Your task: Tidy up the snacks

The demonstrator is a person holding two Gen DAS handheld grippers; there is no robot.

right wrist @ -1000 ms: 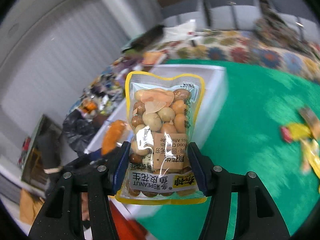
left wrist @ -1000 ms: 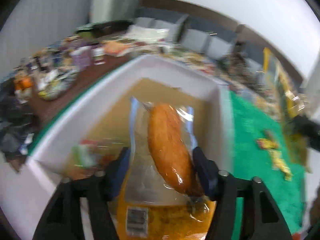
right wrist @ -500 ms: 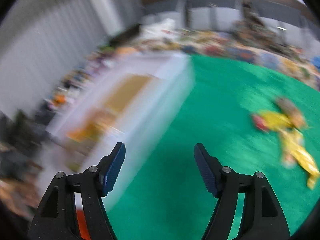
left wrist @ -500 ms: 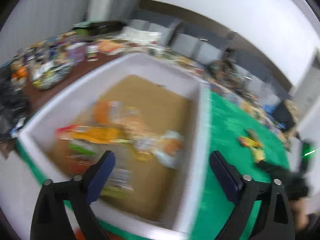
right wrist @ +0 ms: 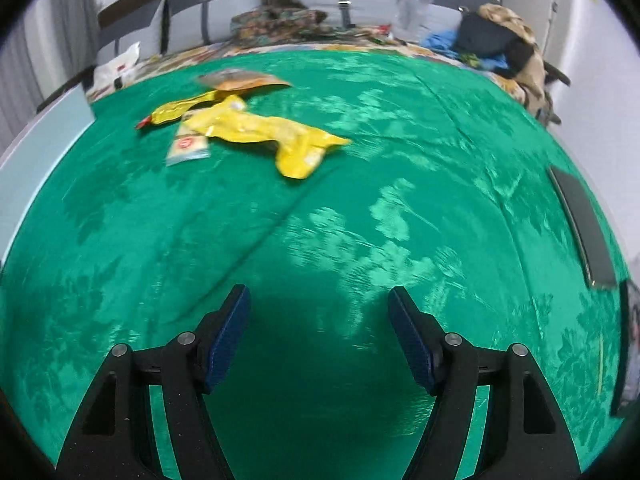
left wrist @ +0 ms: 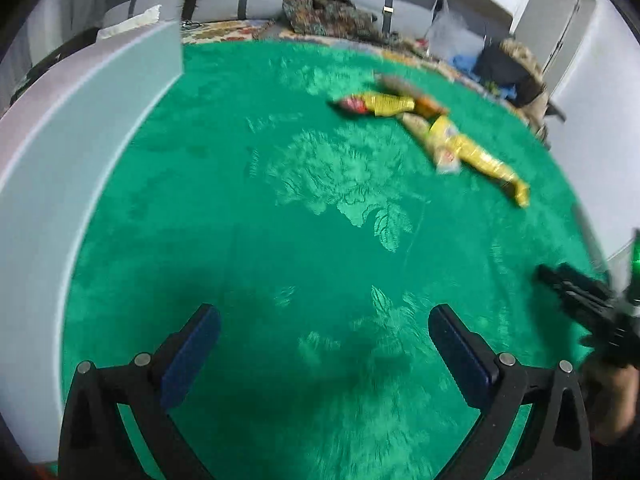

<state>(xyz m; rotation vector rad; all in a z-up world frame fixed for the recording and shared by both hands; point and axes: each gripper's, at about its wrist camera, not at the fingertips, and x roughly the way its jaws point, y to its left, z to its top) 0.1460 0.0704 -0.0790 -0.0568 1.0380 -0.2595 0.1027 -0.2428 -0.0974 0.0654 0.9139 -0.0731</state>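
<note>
Several snack packets lie loose on the green cloth: a long yellow packet, a yellow-and-red packet, a brown-orange pouch and a small pale packet with a red mark. My left gripper hovers over bare cloth well short of them, its jaws opening with nothing between them. My right gripper is open and empty, with the packets far ahead to its upper left. The white box stands at the left; its inside is hidden.
The black frame of the right-hand tool, with a hand below it, enters the left wrist view at the right edge. A dark flat slab lies at the cloth's right edge. Piled bags and clothes line the back.
A second ago the left gripper held a bread packet and the right a peanut packet over the white box. Both let go, opened, and swung right and down over the green cloth.
</note>
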